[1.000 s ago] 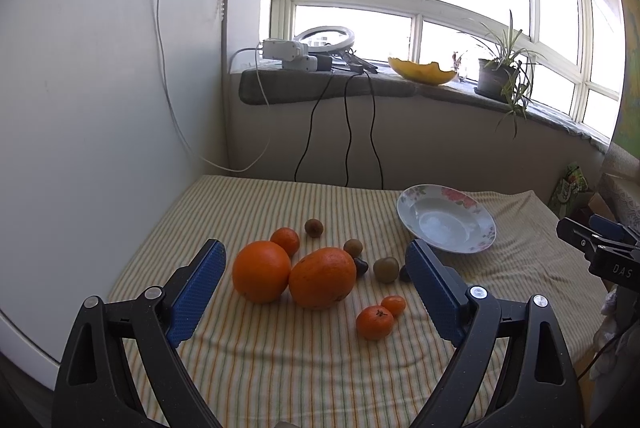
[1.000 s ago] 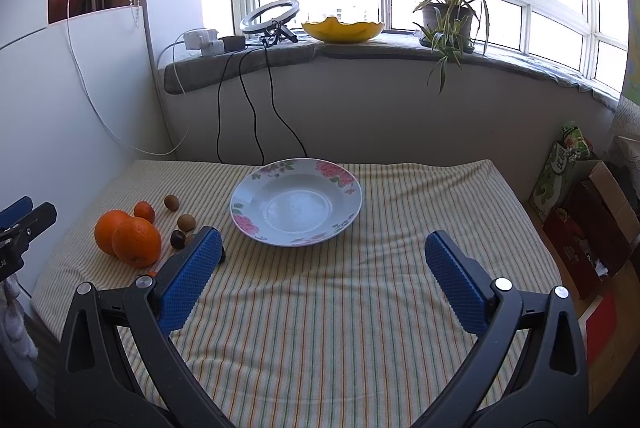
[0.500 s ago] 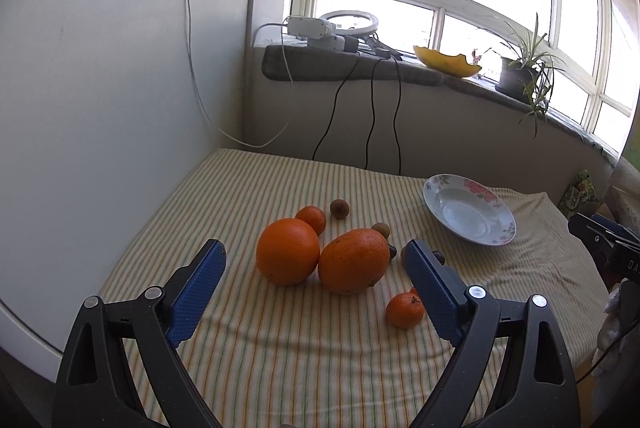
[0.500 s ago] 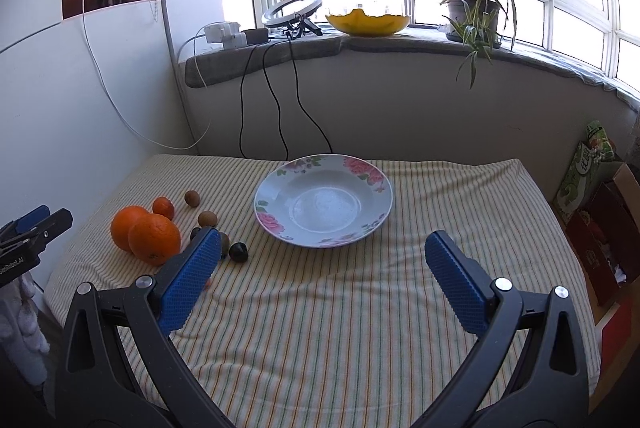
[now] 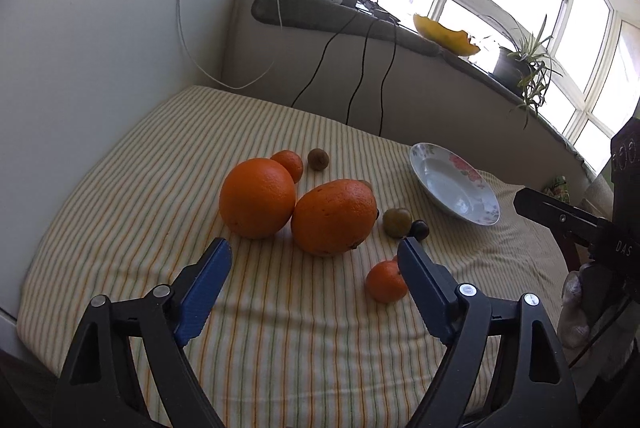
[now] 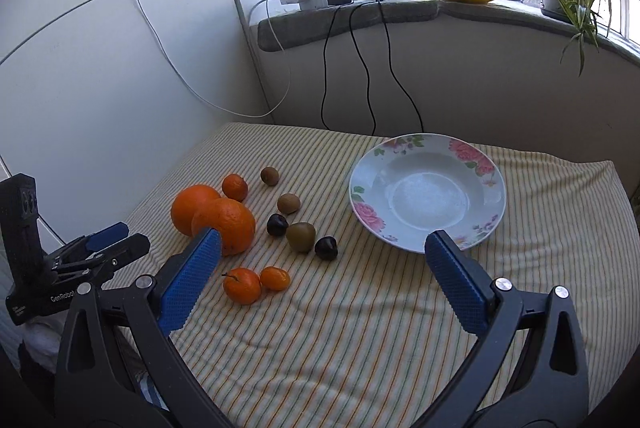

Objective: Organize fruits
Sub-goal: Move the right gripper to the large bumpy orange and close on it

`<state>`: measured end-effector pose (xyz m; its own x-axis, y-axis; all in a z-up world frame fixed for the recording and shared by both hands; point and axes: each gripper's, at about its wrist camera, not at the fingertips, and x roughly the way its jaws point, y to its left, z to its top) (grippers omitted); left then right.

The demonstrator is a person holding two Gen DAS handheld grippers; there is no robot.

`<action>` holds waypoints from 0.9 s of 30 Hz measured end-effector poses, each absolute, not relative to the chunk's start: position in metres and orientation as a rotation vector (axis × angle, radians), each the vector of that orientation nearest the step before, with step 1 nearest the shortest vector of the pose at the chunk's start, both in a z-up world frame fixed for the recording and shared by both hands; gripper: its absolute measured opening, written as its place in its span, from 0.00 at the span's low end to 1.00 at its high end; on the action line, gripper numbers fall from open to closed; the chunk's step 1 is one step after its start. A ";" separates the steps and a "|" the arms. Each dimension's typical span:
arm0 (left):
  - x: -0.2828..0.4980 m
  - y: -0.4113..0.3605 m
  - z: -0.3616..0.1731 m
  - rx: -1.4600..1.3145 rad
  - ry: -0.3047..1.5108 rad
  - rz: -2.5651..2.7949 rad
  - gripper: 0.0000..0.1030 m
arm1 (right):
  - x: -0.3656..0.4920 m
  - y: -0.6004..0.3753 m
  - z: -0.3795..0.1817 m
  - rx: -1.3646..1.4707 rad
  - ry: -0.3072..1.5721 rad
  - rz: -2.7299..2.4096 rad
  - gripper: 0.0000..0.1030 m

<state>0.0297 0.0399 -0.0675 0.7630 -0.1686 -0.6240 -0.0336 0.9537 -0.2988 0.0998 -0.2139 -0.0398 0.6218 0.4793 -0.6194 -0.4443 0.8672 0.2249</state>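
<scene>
I have brought my left gripper (image 5: 316,258) down and in toward the fruit pile since a second ago, when it stood further back and higher. Its jaws have just been closing a little, yet they remain wide, with nothing between the pads but striped cloth (image 5: 280,328). Just ahead of the fingertips sit the 2 big oranges: the near orange (image 5: 334,216) almost centred in the gap, the round orange (image 5: 257,203) touching it on the left. A small tangerine (image 5: 386,280) lies right against the inner face of my right-hand finger, so a careless closing could nudge it.

My right gripper (image 6: 320,242) has swung left over the same second; the empty flowered plate (image 6: 427,189), which was dead ahead of it, now sits ahead and to the right, its near rim partly hidden behind the right fingertip. Those jaws are spread wide and carry nothing. Between them, ahead, I see 1 kiwi (image 6: 301,236), 2 dark fruits (image 6: 326,248), and the tangerine beside a smaller kumquat (image 6: 275,278).

Nothing is on the plate yet, so sorting has barely begun. I judge the left tool is lining up on the near orange, while the right is choosing among the small fruit.
</scene>
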 end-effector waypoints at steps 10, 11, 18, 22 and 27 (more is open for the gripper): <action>0.048 0.038 -0.087 -0.377 0.761 -0.122 0.74 | 0.139 -0.162 -0.060 0.053 0.848 0.719 1.00; 0.050 0.038 -0.089 -0.384 0.766 -0.126 0.73 | 0.143 -0.157 -0.062 0.059 0.863 0.734 1.00; 0.062 0.038 -0.095 -0.414 0.778 -0.136 0.73 | 0.171 -0.129 -0.078 0.102 0.975 0.830 0.95; 0.067 0.039 -0.097 -0.433 0.780 -0.143 0.72 | 0.187 -0.114 -0.090 0.130 1.046 0.851 0.86; 0.071 0.040 -0.101 -0.462 0.788 -0.155 0.72 | 0.197 -0.101 -0.101 0.139 1.100 0.874 0.83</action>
